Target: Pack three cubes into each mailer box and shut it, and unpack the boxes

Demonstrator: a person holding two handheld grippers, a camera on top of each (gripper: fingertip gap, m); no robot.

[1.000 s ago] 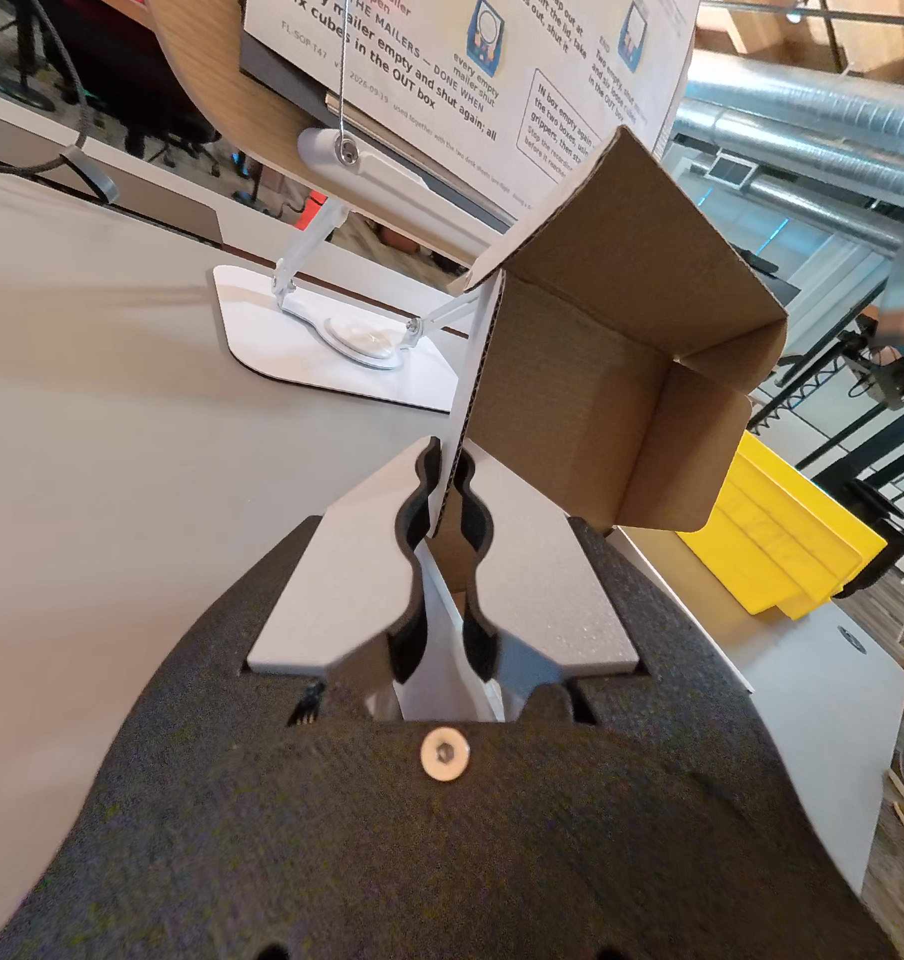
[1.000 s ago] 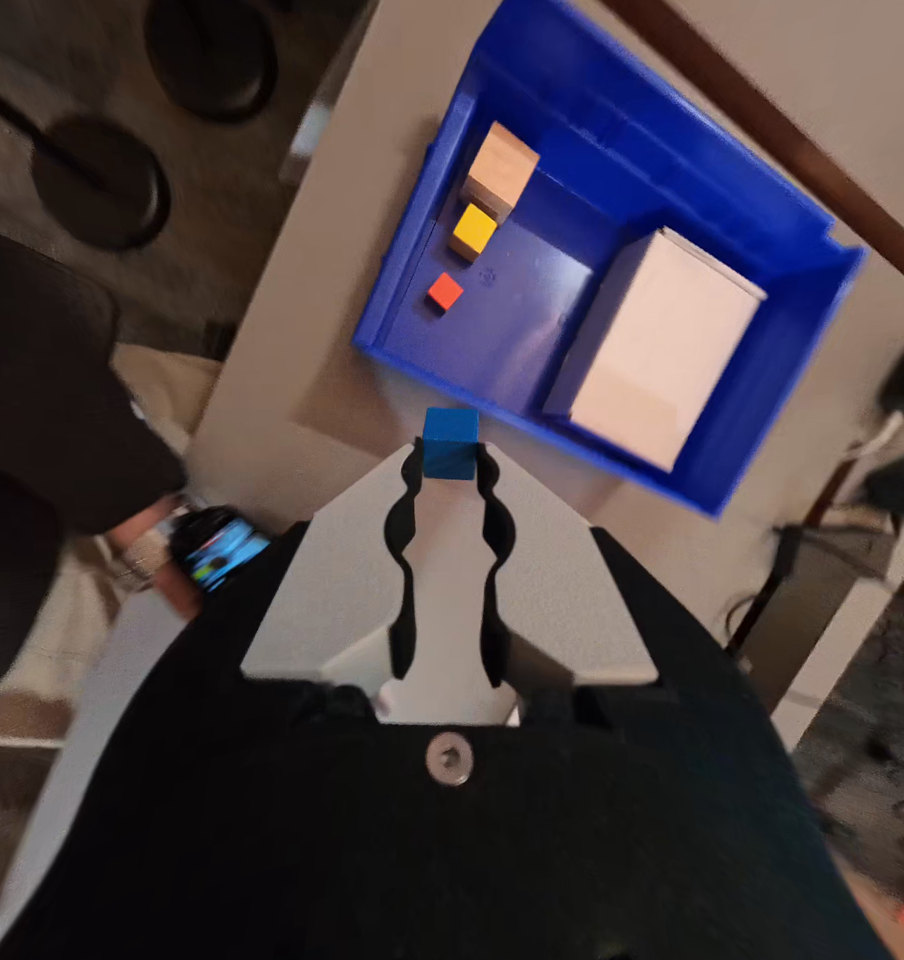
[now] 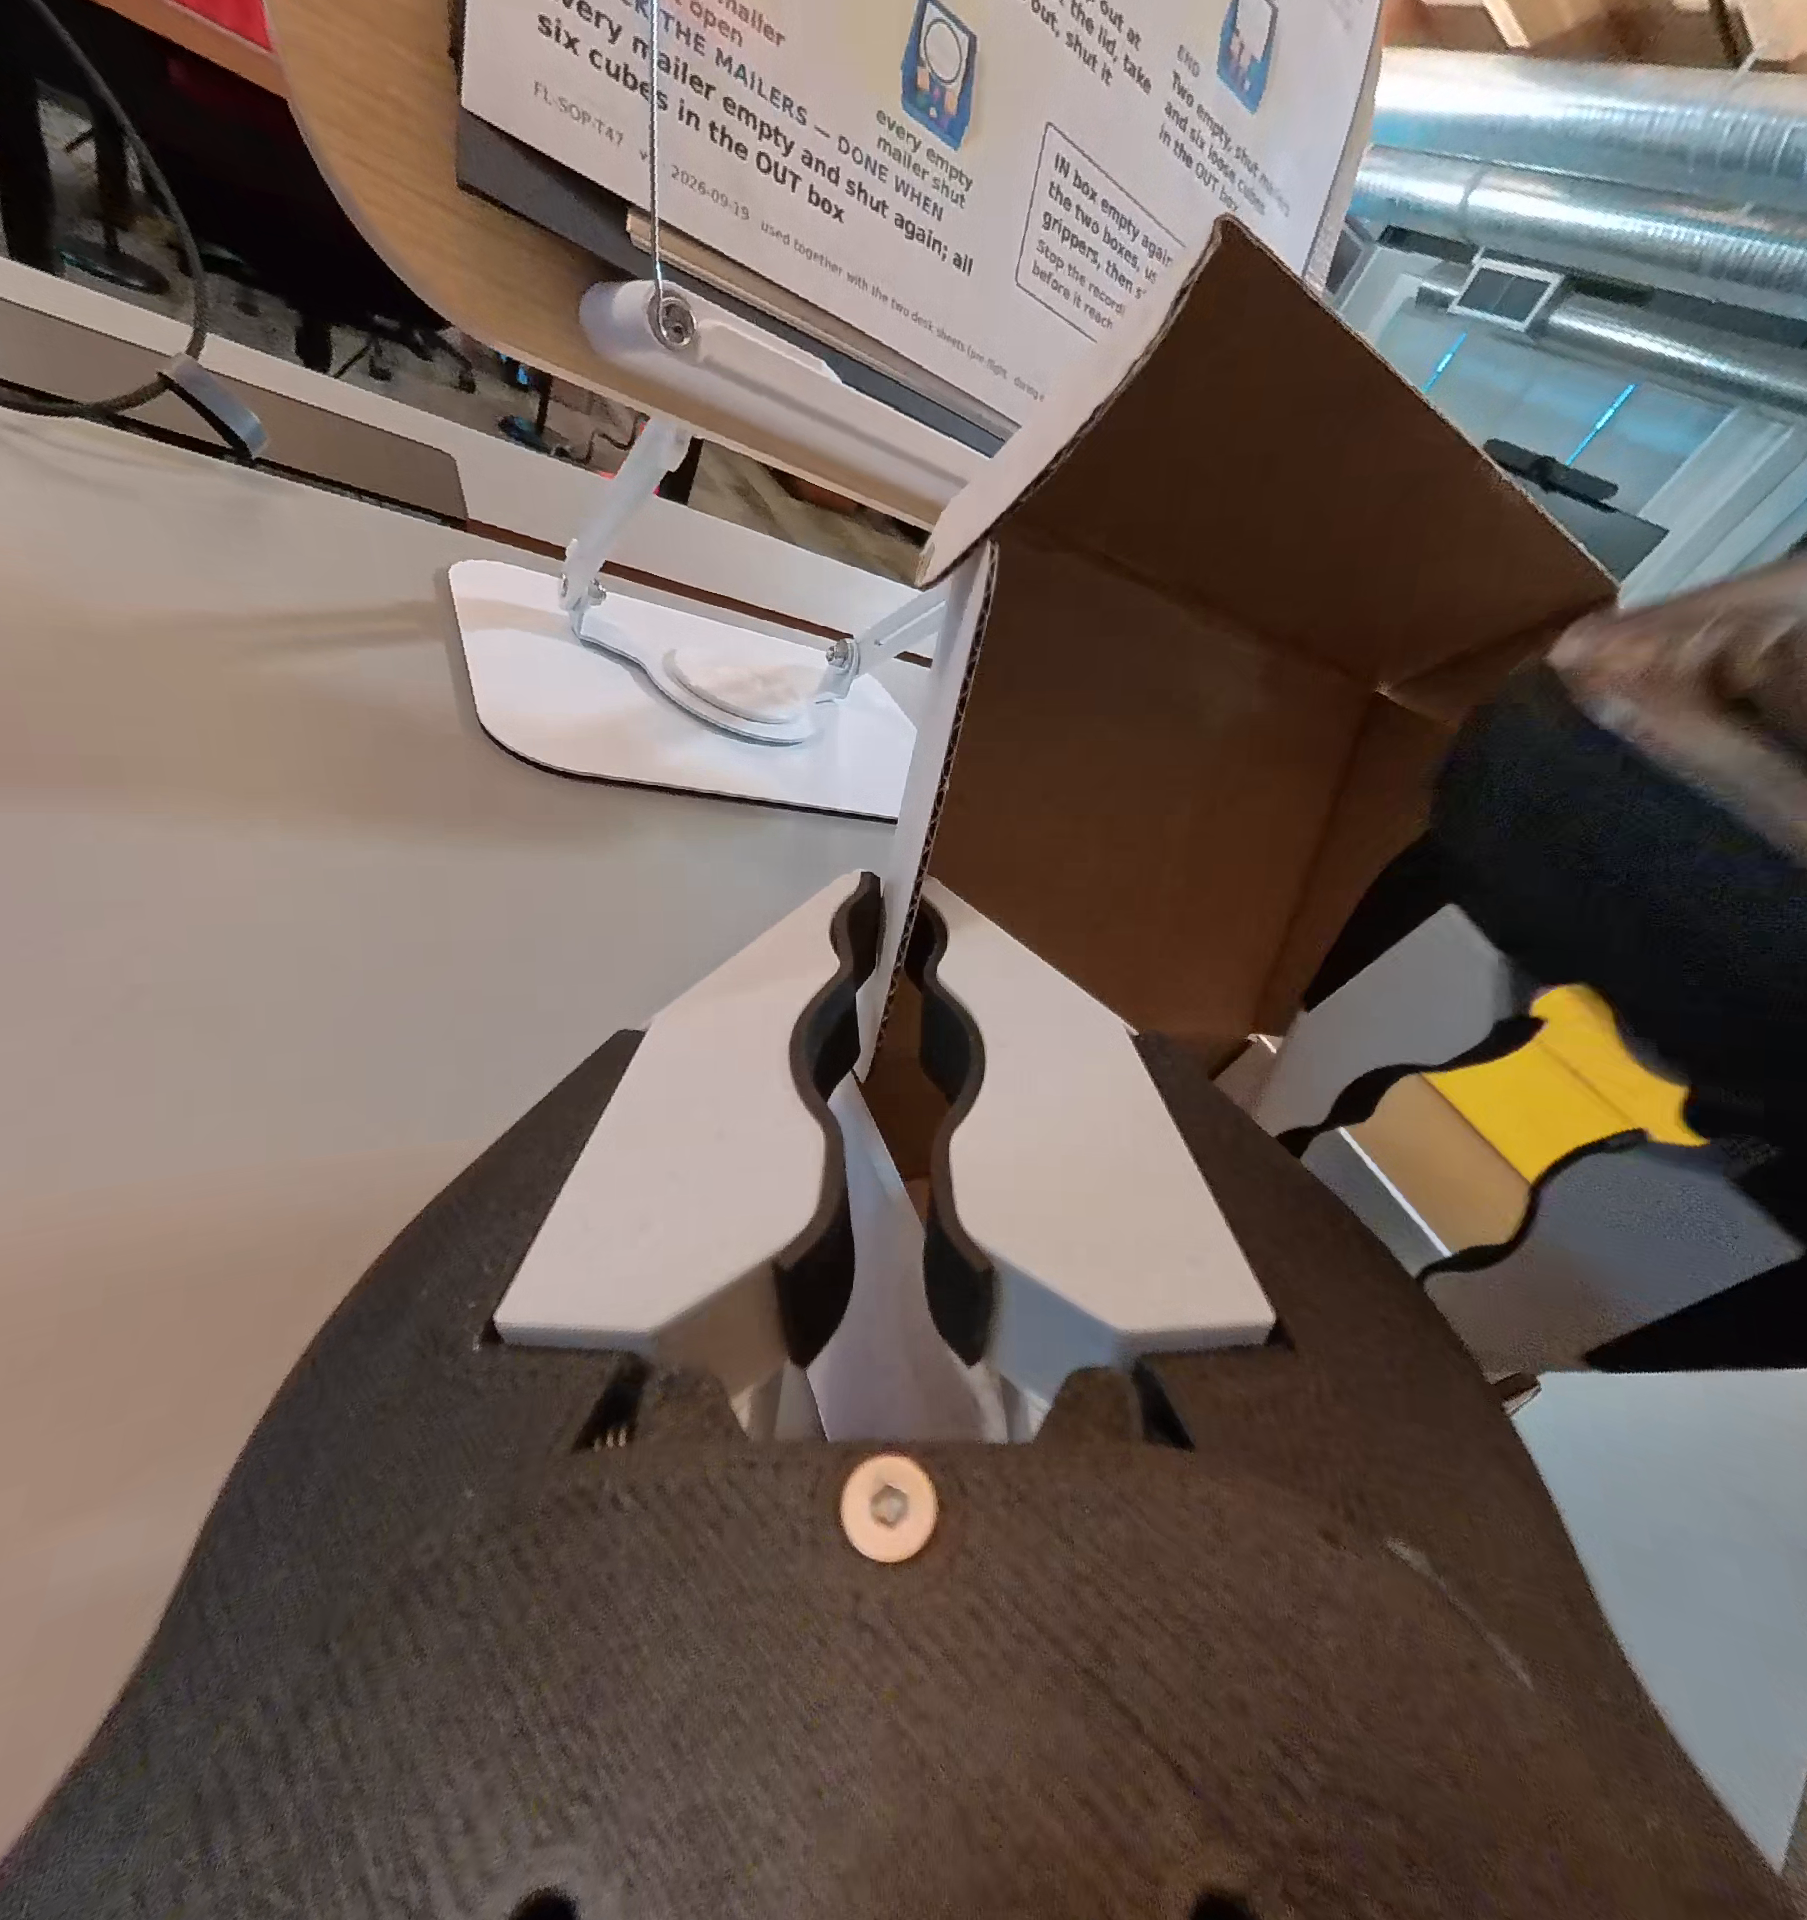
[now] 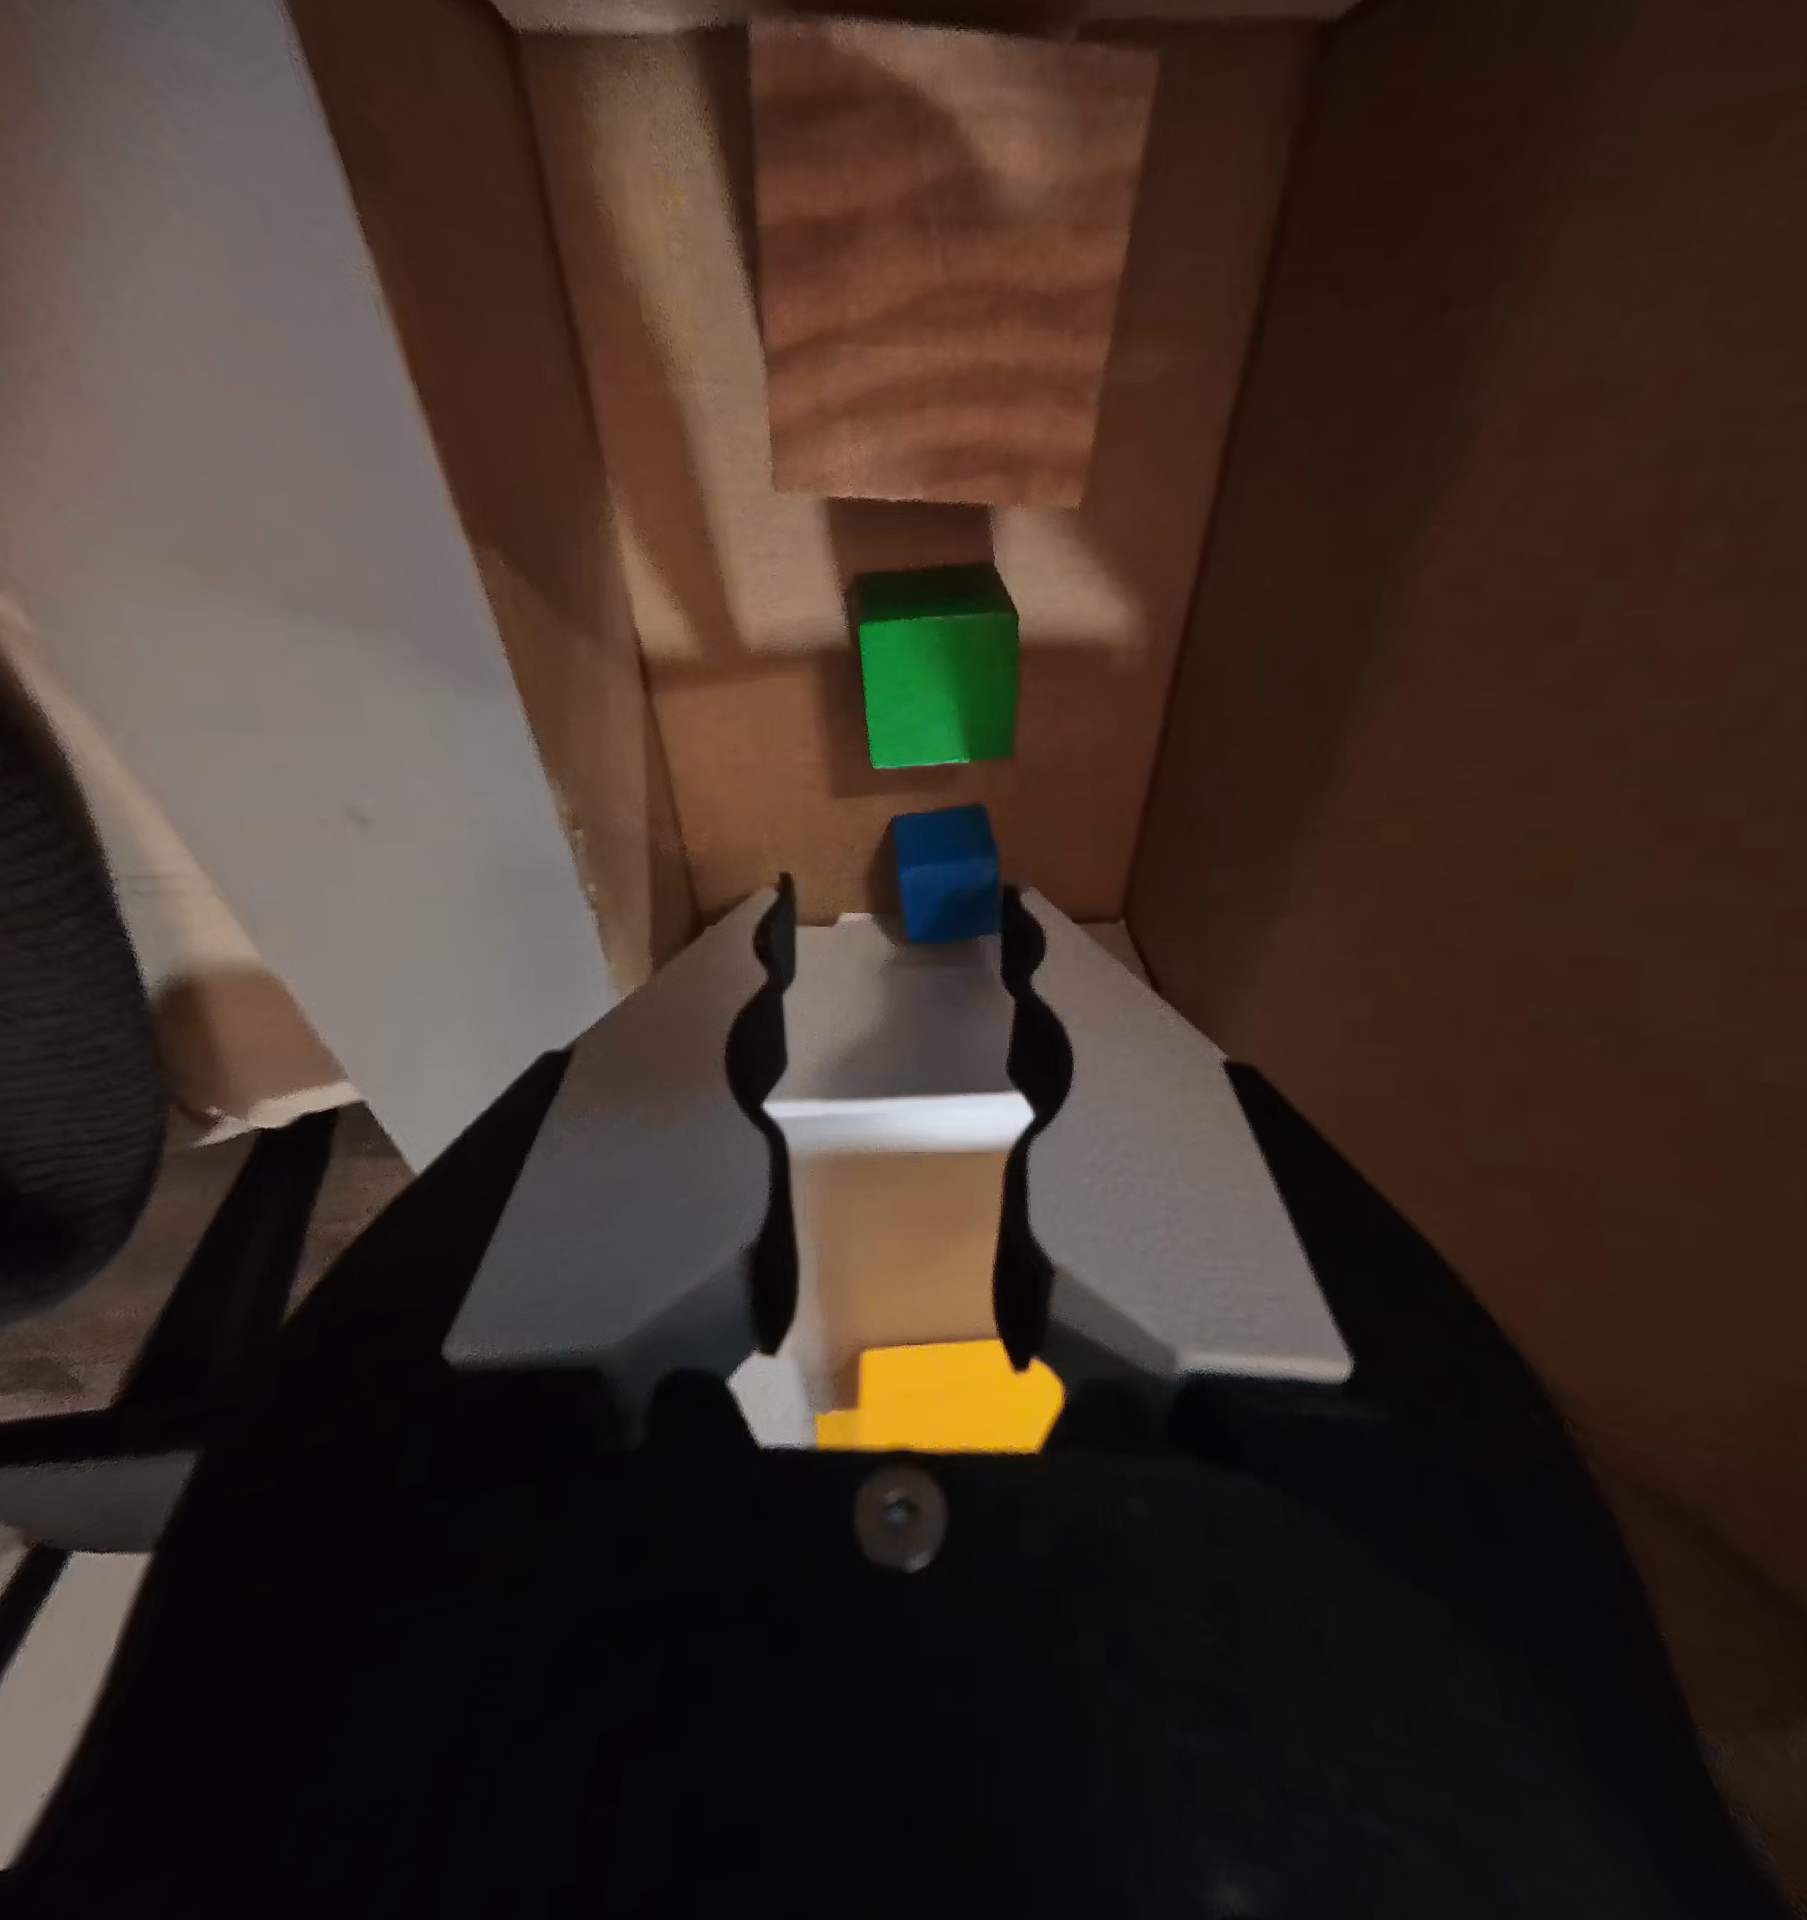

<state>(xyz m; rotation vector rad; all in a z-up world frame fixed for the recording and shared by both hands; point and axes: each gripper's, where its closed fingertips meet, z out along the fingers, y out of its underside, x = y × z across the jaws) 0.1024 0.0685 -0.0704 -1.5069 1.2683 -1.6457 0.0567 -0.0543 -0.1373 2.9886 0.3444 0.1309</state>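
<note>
inside the mailer box (image 4: 1398, 727), my right gripper (image 4: 894, 914) is hanging with its jaws spread wide and gripping nothing; the blue cube (image 4: 943, 875) is sitting just past the tips, free of both fingers, though i cannot tell whether it is resting on the cardboard or dropping. beyond it the green cube (image 4: 935, 670) and a larger wooden cube (image 4: 940, 281) are lying in a line on the box floor. my left gripper (image 3: 899, 925) is pinching the edge of the box's raised lid (image 3: 1242, 499), jaws nearly shut on the thin cardboard, keeping the box open beside the white stand (image 3: 691, 717) on the table (image 3: 203, 831).

the risks i am weighing: the right fingers are sitting close to the blue cube and to the box walls, so a careless pull-out could be knocking that cube aside or dragging the box. the lid grip is only an edge pinch; if it is slipping, the lid could be falling onto my right gripper. the right view is blurred, so i am judging gaps cautiously.
</note>
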